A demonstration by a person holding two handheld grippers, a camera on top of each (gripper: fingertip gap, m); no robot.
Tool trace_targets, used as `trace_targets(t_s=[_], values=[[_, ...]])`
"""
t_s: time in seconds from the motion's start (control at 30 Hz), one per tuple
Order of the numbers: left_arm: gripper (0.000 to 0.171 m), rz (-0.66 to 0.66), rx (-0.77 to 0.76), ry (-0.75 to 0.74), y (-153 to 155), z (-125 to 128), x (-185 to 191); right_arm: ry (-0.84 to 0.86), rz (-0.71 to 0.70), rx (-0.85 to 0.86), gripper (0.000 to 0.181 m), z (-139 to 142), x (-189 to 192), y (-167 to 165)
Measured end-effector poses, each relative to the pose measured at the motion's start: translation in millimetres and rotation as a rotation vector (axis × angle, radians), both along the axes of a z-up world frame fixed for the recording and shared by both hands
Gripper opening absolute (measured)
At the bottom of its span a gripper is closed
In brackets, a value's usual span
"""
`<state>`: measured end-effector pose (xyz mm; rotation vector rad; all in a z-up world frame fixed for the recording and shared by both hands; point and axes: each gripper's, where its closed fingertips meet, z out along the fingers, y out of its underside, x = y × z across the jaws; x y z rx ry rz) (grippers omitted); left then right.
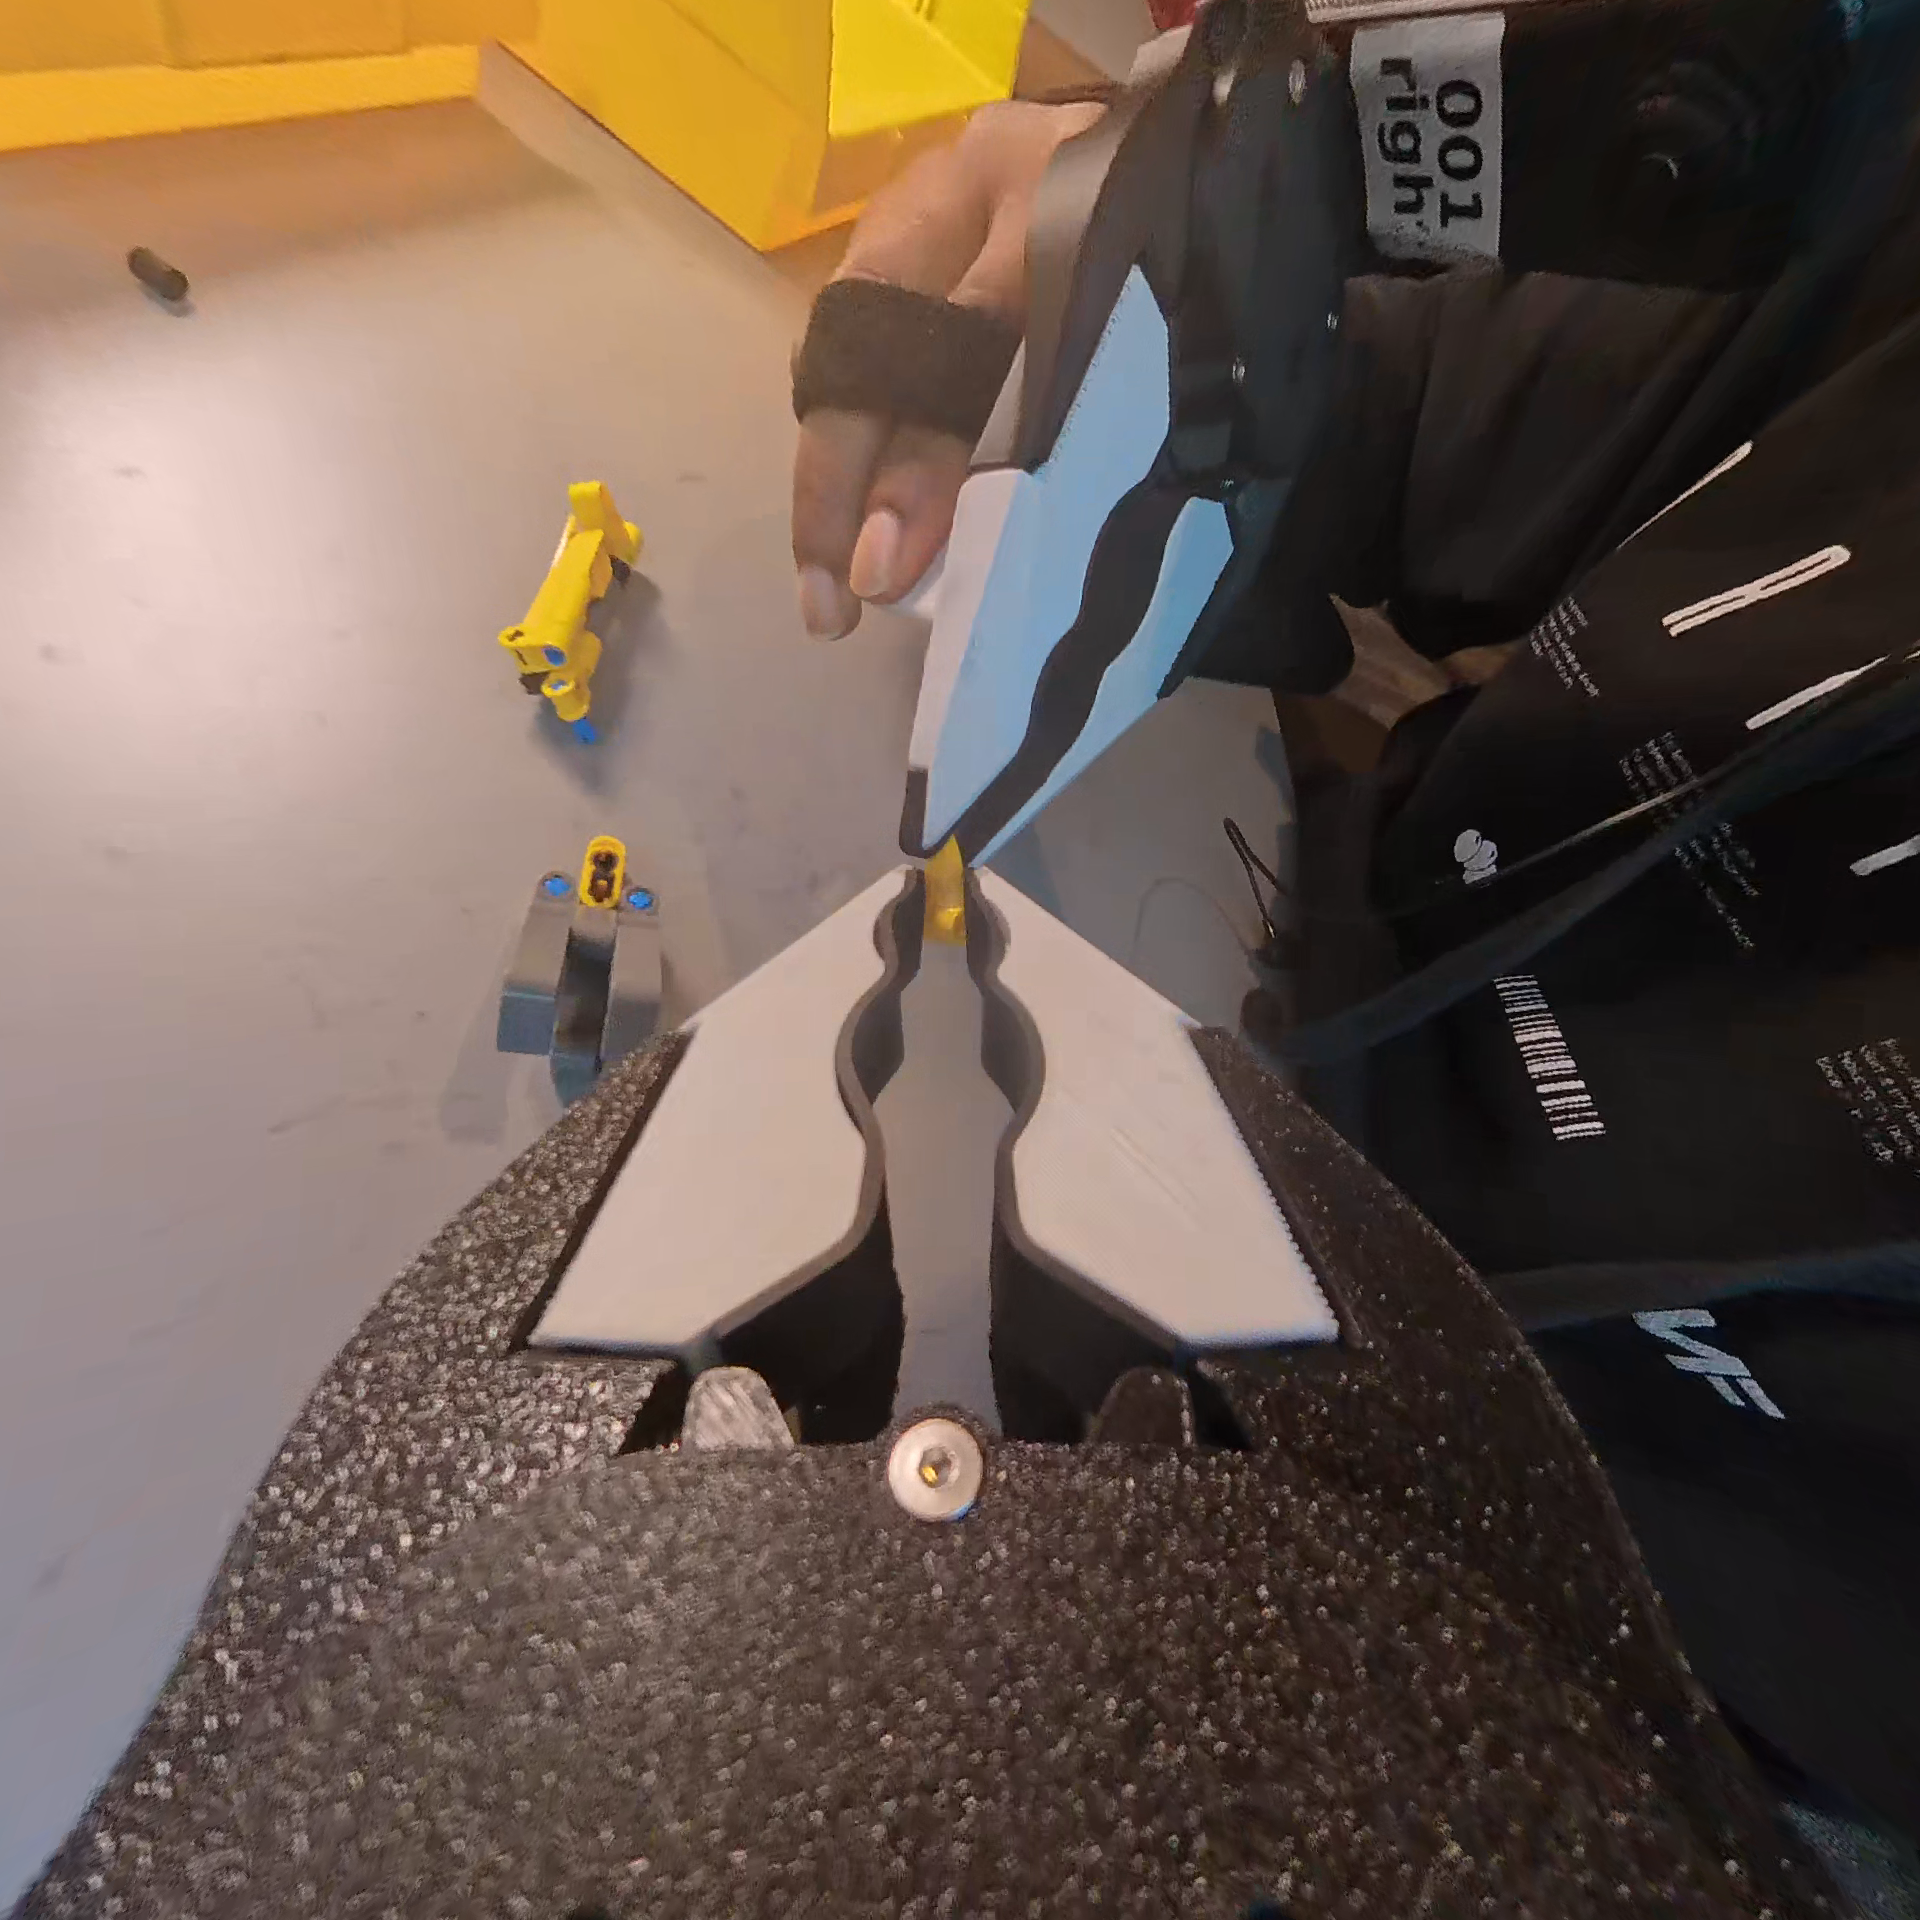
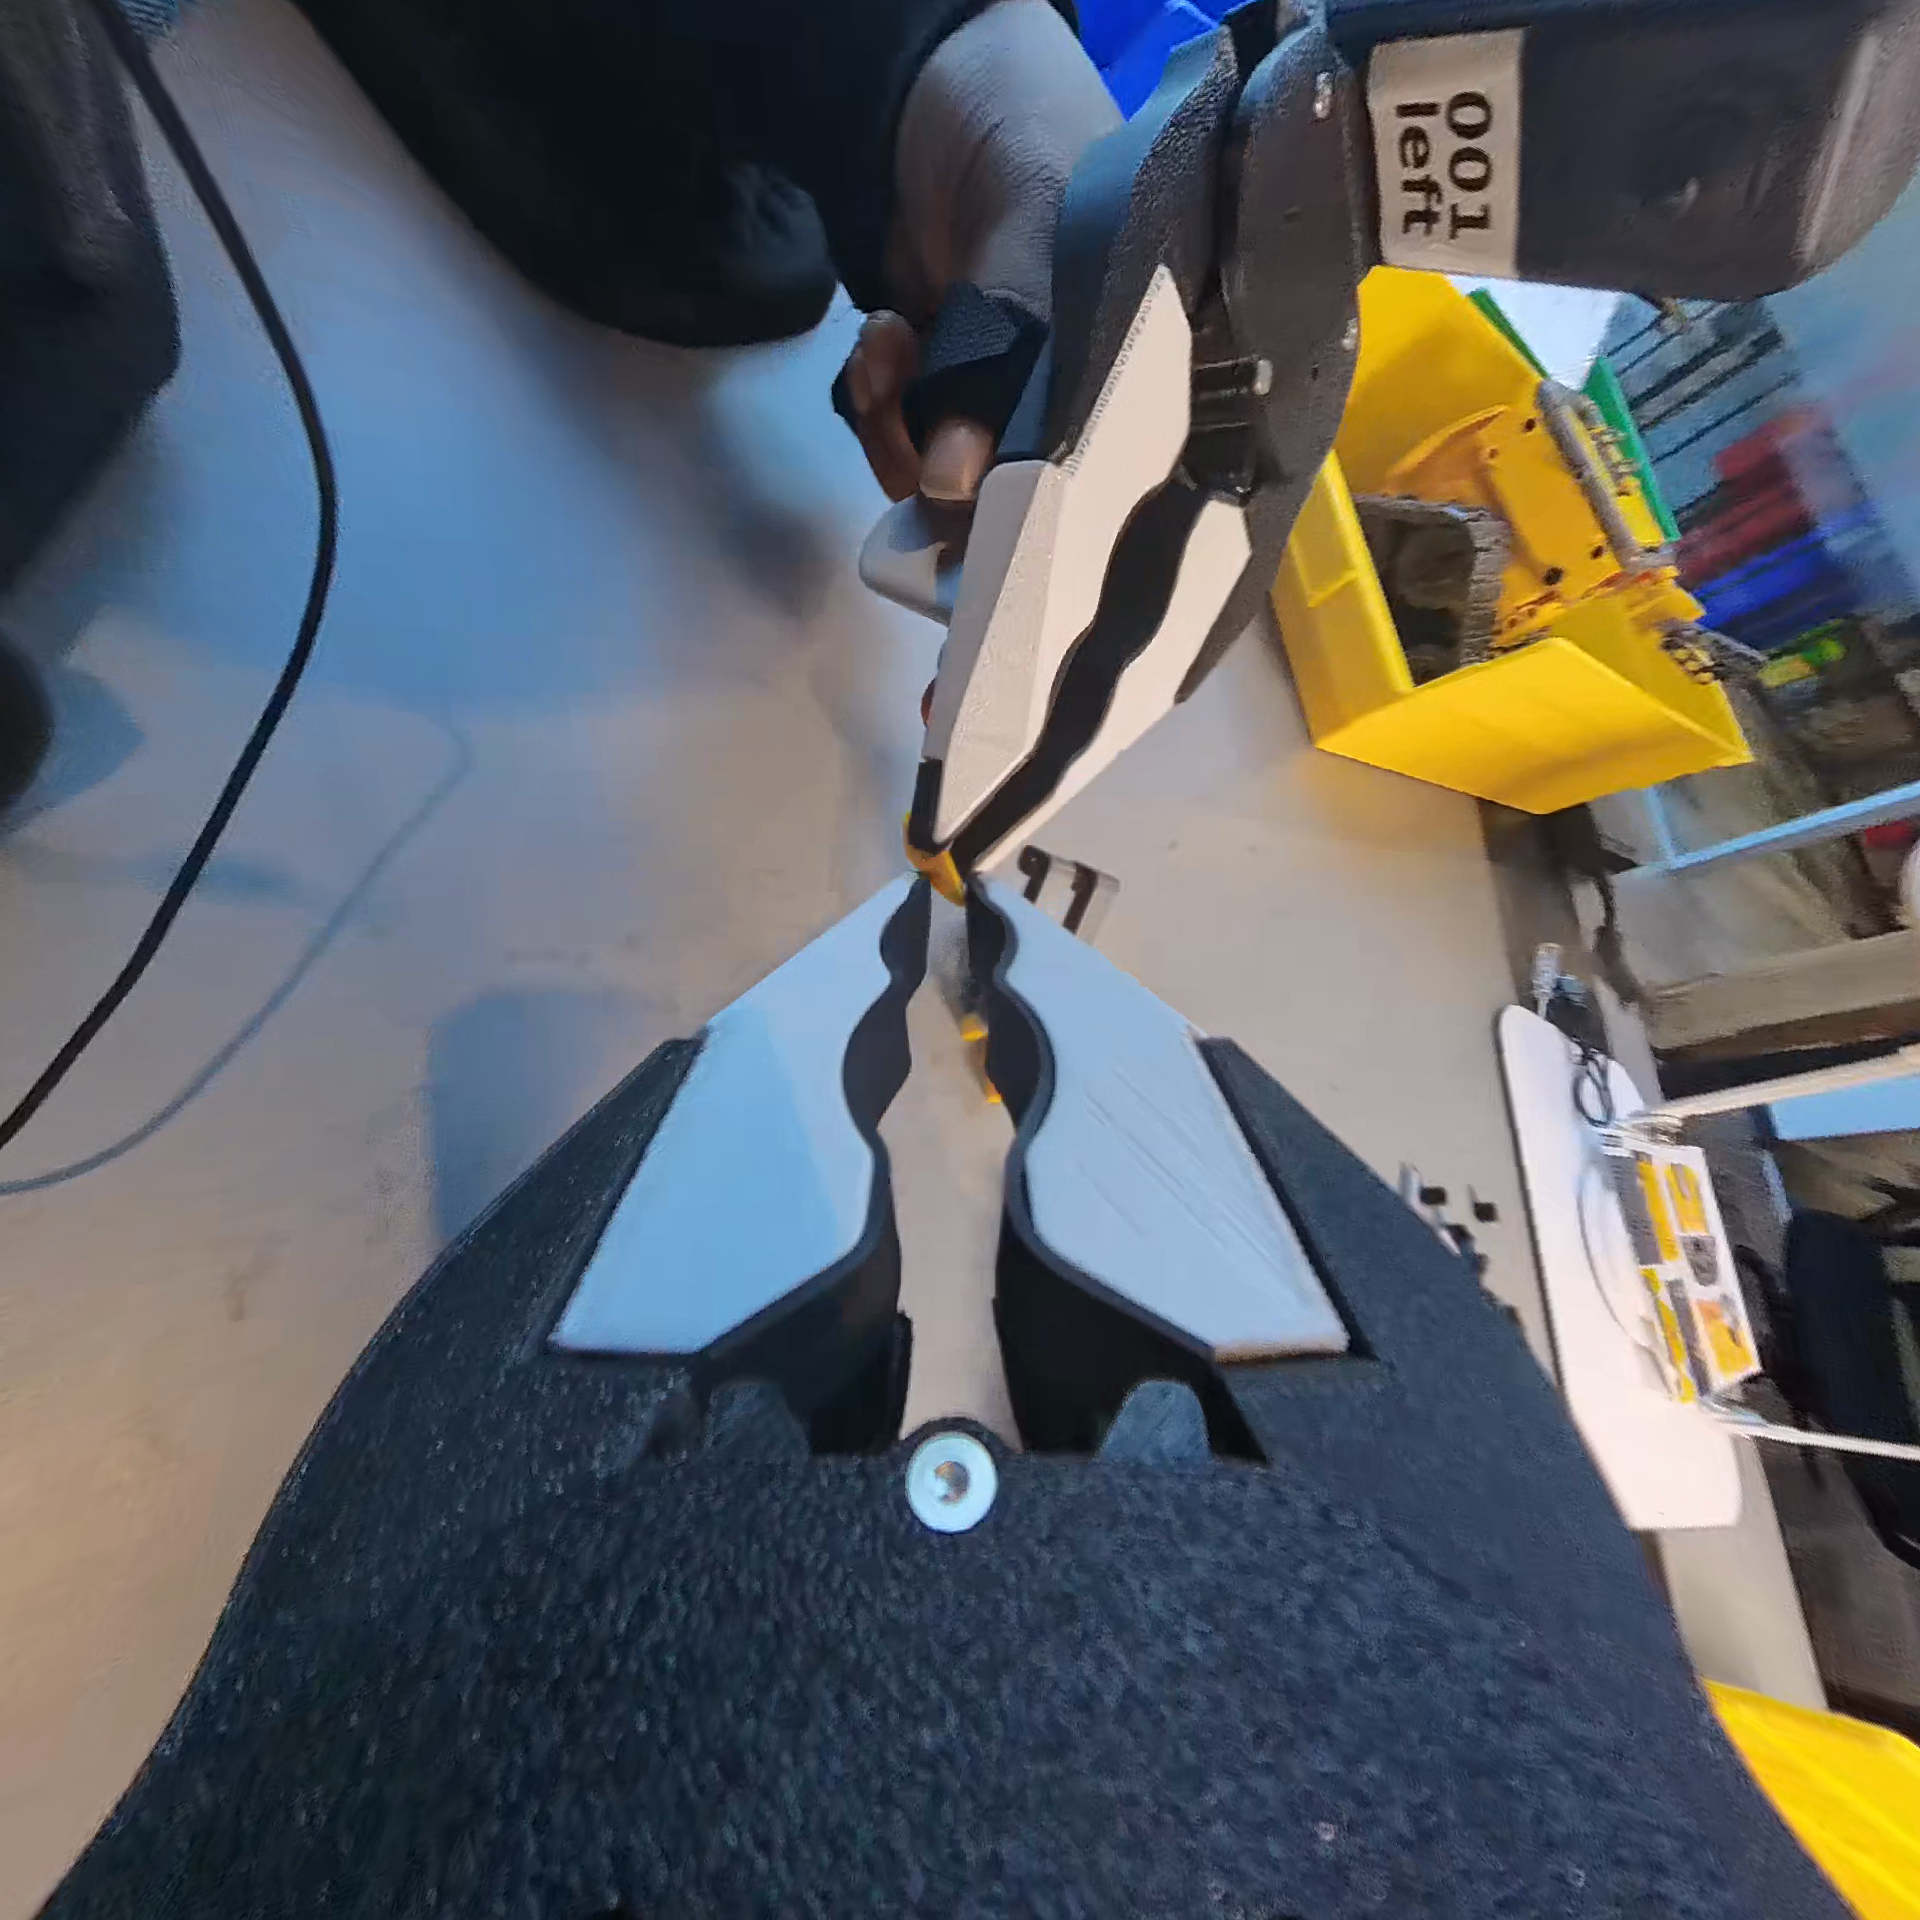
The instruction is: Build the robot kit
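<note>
A small yellow plastic piece (image 1: 945,914) is held above the grey table between both grippers, which meet tip to tip. In the left wrist view, my left gripper (image 1: 940,883) is shut on its lower end. My right gripper (image 1: 935,847) comes down from above, held by a hand (image 1: 883,447), and is shut on its upper end. In the right wrist view, the same yellow piece (image 2: 935,864) sits between my right gripper (image 2: 948,896) and my left gripper (image 2: 951,831). Most of the piece is hidden by the fingertips.
On the table to the left lie a yellow brick assembly (image 1: 571,613), a grey and yellow brick assembly (image 1: 587,956) and a small black cylinder (image 1: 156,275). Yellow bins (image 1: 727,94) stand at the back. A yellow bin of parts (image 2: 1507,623), a white tray (image 2: 1600,1299) and a black cable (image 2: 281,623) show in the right wrist view. My left and right fingertips are right by each other. Left tips and right tips are each some 25 cm from the small black cylinder (image 1: 156,275).
</note>
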<state>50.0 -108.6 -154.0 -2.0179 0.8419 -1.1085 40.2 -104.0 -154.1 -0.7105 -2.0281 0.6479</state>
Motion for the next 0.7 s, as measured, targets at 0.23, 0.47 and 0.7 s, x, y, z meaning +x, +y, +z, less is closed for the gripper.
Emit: trace_targets(t_s=[0.23,0.47,0.7], values=[[0.016,-0.014,0.059,0.004,-2.5,2.9,0.7,-0.033,-0.017,-0.167,0.004,-1.2,4.0,-2.0],[0.008,0.048,0.241,0.088,7.7,12.2,-5.0,-0.002,-0.071,-0.411,0.004,14.1,0.9,8.6],[0.007,0.022,0.280,0.207,6.0,0.2,-2.1,-0.065,-0.056,-0.396,0.009,7.5,-0.4,4.5]])
